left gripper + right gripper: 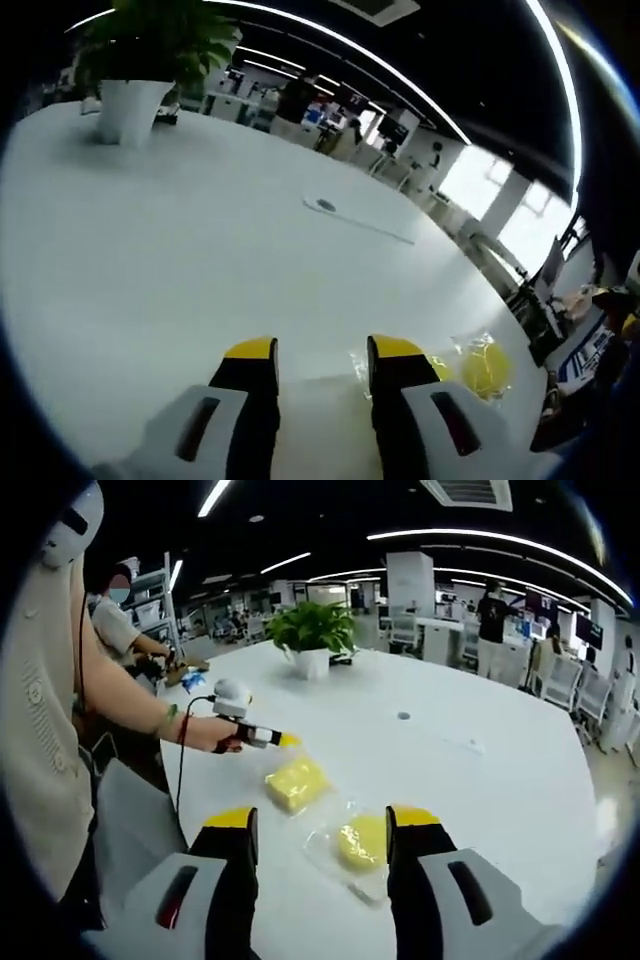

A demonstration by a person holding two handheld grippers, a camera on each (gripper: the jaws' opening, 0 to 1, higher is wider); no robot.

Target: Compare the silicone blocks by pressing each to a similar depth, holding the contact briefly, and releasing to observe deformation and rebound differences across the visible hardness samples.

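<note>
On the white table (pixel 480 780), 2 bagged yellow silicone blocks lie near each other: a square block (pixel 295 782) and a round block (pixel 362 842) (between the right gripper (pixel 322 825) jaws). Both grippers stand open, the left gripper (pixel 322 352) empty. Lower squarely, pressing each equally deep.

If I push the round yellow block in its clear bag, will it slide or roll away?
Probably slides: the round yellow block lies flat in glossy clear wrap on a smooth white table. Rolling seems unlikely. The loose wrap may crinkle or shift first.
</note>
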